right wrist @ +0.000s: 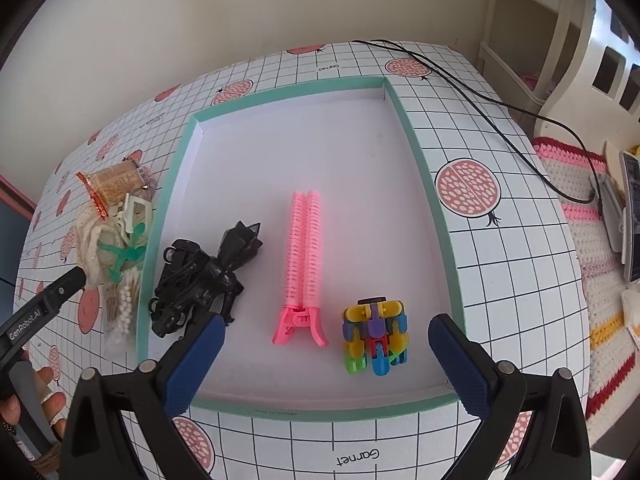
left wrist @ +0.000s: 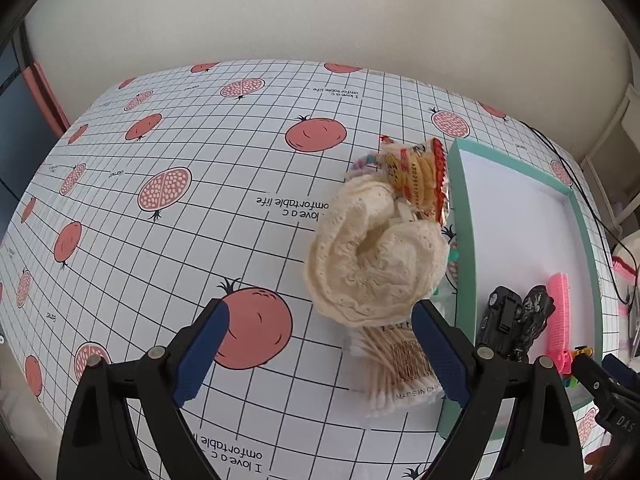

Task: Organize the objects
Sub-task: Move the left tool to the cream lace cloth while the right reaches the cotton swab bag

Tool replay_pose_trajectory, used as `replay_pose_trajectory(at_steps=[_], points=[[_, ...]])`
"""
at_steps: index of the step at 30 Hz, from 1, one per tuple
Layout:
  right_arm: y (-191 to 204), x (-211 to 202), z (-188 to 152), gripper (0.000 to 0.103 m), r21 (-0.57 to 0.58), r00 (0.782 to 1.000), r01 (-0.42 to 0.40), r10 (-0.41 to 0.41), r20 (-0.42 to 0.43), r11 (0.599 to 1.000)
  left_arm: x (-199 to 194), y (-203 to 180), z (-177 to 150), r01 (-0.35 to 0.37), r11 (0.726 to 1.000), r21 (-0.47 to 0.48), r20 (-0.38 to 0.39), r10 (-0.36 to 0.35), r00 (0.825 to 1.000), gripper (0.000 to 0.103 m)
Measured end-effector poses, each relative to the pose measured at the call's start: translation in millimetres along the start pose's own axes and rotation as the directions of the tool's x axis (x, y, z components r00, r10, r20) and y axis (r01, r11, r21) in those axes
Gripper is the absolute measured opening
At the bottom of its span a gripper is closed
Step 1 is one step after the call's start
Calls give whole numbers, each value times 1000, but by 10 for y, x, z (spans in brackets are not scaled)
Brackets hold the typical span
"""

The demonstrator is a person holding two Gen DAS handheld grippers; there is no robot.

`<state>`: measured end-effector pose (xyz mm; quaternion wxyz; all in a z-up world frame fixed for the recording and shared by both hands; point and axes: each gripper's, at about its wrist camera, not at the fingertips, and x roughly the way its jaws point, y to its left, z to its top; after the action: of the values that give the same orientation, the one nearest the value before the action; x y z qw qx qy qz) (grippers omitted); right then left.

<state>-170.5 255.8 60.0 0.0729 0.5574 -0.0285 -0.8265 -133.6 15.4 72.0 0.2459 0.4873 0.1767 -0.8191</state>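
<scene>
A mint-rimmed tray [right wrist: 416,148] with a white floor holds a black toy car [right wrist: 200,280], a pink hair-roller clip [right wrist: 304,256] and a multicoloured block toy [right wrist: 374,338]. My right gripper [right wrist: 326,364] hangs open over the tray's near edge, empty. In the left wrist view a cream lace cloth [left wrist: 372,256] lies on a pack of cotton swabs [left wrist: 394,368] beside the tray [left wrist: 460,216], with a red-edged snack packet [left wrist: 420,176] behind it. My left gripper [left wrist: 320,352] is open just short of the cloth, its right finger beside the swabs.
The table wears a white grid cloth with pomegranate prints [left wrist: 256,332]. A black cable [right wrist: 492,120] runs across the far right corner. A crocheted striped mat [right wrist: 592,256] lies right of the table. A person's fingers [right wrist: 48,396] hold the left gripper's handle.
</scene>
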Motion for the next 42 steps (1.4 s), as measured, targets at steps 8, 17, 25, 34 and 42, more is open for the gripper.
replay_pose_trajectory(at_steps=[8,17,25,34,42], points=[[146,-101,43,103,13,999,-18,17,46,1000,-26,154,42,46,998,-37,-11,-46,999,93],[506,-147,105,103,-17,989,-75,76,123,997,-43,278,90,109,992,-58,8,-108,994,93],[638,-117,97,103,-78,989,-65,74,126,995,76,181,150,172,985,-34,-1,-172,985,93],[595,-29,90,103,-82,992,-67,76,106,994,259,24,215,153,988,36,11,-153,988,93],[684,45,86,103,-113,992,-75,85,94,991,336,15,249,160,987,13,-3,-160,987,92]])
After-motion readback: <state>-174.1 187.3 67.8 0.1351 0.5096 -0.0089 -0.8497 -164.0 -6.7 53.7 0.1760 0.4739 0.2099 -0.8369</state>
